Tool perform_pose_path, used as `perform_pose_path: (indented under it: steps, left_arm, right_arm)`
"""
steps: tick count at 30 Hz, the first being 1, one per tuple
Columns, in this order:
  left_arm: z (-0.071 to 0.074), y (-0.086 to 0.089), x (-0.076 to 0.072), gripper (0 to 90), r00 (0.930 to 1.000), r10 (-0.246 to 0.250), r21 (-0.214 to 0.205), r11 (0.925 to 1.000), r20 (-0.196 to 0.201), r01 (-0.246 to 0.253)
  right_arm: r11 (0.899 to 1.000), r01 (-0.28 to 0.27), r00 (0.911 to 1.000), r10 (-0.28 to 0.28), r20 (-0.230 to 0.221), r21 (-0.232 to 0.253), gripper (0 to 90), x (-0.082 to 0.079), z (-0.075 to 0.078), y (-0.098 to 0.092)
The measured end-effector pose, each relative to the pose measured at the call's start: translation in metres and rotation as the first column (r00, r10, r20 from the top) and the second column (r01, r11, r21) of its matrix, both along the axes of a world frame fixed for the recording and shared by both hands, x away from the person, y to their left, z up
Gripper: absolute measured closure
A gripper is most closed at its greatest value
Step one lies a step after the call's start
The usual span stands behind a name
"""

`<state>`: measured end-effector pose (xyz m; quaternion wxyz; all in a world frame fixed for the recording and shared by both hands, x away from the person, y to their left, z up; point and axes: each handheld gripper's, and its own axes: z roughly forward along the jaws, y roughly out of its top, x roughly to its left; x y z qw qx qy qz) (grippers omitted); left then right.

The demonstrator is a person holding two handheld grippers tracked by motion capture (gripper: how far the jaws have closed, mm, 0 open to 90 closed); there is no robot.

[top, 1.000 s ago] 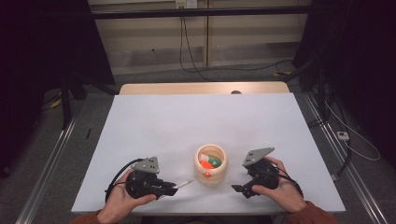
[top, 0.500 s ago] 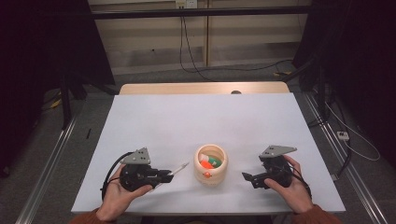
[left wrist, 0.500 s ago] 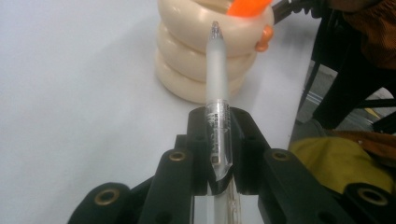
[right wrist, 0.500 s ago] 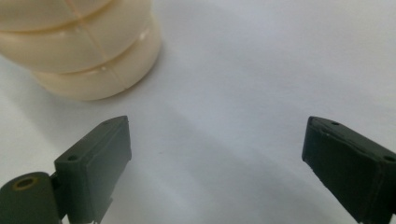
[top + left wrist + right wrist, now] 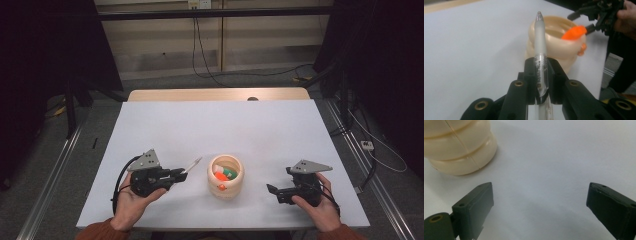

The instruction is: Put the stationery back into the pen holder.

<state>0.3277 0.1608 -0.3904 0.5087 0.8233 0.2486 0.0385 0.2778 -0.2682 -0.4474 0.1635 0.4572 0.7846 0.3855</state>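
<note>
While pot blocks pen.

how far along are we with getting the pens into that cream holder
Done: an orange marker and a green one already sit in the cream holder. In hand: the left gripper clamps a frosted white pen, tip toward the holder. Left: dropping it in. The right gripper is open, holding nothing.
</note>
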Motion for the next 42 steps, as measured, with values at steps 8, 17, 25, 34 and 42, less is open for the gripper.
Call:
perform_pose_path:
  steps: [8,17,25,34,42]
  left_arm:
    - [0.007,-0.022,0.012,79.7,0.9972,0.015,-0.089,0.9960,0.074,-0.008]
    - [0.009,-0.043,0.020,79.7,0.9925,0.018,-0.174,0.9847,0.120,0.003]
    - [0.008,-0.071,0.030,79.7,0.9919,-0.012,-0.240,0.9699,0.127,0.042]
    - [0.003,-0.099,0.036,79.7,0.9892,-0.035,-0.296,0.9520,0.142,0.077]
    - [-0.007,-0.109,0.041,79.7,0.9910,-0.034,-0.300,0.9513,0.130,0.072]
  right_arm:
    - [1.000,-0.003,1.0000,0.003,0.003,0.004,7.1,0.000,-0.001,0.000]
    - [1.000,-0.005,1.0000,0.005,0.003,0.006,7.0,0.000,-0.001,-0.001]
    - [1.000,-0.002,1.0000,0.002,0.003,0.010,6.8,0.000,-0.002,-0.001]
    - [1.000,-0.008,1.0000,0.008,-0.001,0.008,6.8,0.000,-0.003,-0.002]
    - [1.000,-0.014,0.9999,0.014,-0.004,0.005,6.9,0.000,-0.004,0.000]
